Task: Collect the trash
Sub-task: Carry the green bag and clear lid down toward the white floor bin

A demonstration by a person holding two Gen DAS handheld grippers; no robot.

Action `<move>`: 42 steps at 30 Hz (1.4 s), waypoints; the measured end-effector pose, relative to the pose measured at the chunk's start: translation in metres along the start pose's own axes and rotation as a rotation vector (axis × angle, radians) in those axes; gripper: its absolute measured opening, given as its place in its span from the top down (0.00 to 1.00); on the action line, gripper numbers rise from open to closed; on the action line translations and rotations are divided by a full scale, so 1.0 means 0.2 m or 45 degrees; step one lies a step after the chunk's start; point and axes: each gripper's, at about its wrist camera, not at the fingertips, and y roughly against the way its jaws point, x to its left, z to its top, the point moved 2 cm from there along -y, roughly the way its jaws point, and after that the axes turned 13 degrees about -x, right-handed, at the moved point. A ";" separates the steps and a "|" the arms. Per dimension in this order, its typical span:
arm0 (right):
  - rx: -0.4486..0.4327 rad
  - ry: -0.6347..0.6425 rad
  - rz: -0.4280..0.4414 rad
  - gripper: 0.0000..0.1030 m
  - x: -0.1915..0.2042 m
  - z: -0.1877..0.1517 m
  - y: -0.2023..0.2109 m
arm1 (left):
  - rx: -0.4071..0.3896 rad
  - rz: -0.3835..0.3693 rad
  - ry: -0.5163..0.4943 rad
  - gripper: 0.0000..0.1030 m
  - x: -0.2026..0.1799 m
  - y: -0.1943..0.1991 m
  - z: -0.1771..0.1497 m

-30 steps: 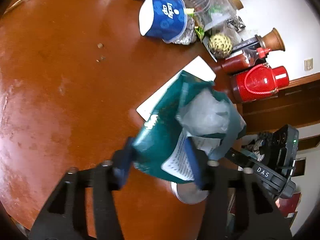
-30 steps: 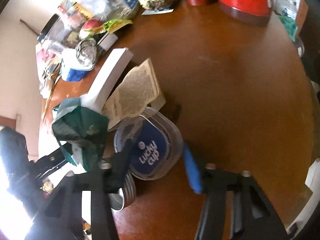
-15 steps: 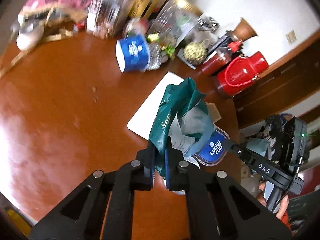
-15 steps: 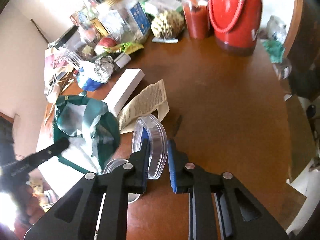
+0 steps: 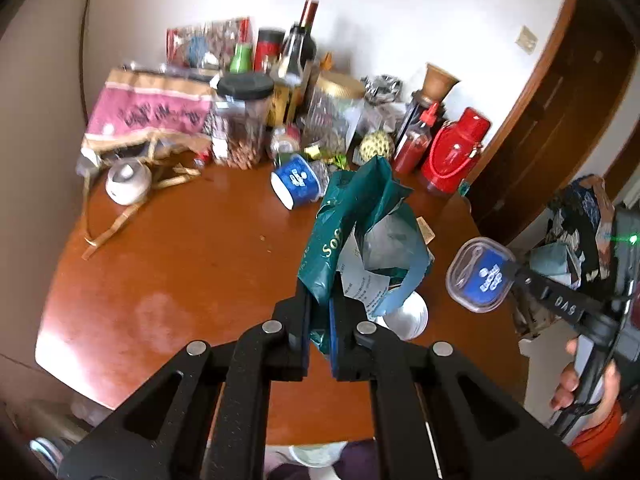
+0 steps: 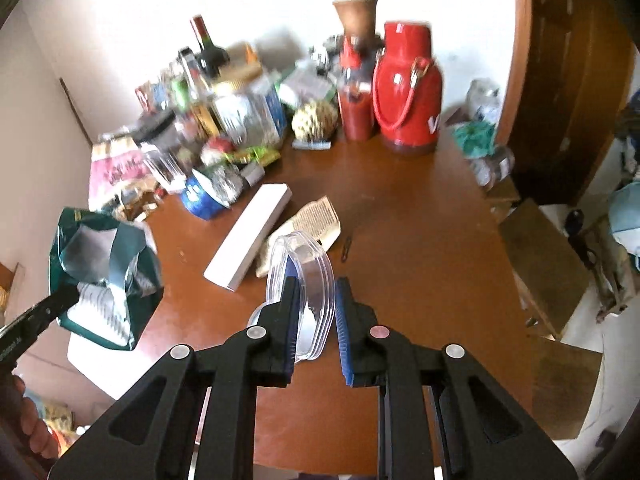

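Note:
A crumpled dark green foil bag (image 5: 360,216) with papers inside hangs above the brown table (image 5: 180,260), and my left gripper (image 5: 320,304) is shut on its lower edge. In the right wrist view the bag (image 6: 104,264) shows at the left, off the table. My right gripper (image 6: 316,300) is shut on a clear plastic lid (image 6: 308,264), held on edge above the table. The left wrist view shows the blue label of that lid (image 5: 482,276). A blue paper cup (image 5: 296,186) lies on its side further back.
A white flat box (image 6: 252,236) and a printed leaflet (image 6: 318,218) lie mid-table. A round tin (image 5: 408,314) sits below the bag. A red flask (image 6: 408,88), sauce bottle (image 6: 356,112), jars and bottles crowd the back. A person's hand (image 5: 576,384) holds the right gripper.
Both grippers have shut, the left on the green bag, the right on the clear lid. Both have risen and carried them up off the table, so more of the room shows.

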 end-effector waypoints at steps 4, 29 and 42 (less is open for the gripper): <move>-0.115 -0.012 -0.013 0.85 0.09 -0.02 0.19 | -0.078 -0.019 -0.074 0.94 0.02 0.22 -0.01; -0.150 0.042 0.050 0.85 0.17 -0.51 0.87 | -0.075 -0.057 -0.110 0.94 -0.17 0.89 -0.50; -0.001 0.127 0.085 0.85 -0.07 -0.88 1.09 | 0.066 0.013 -0.023 0.94 -0.43 1.06 -1.00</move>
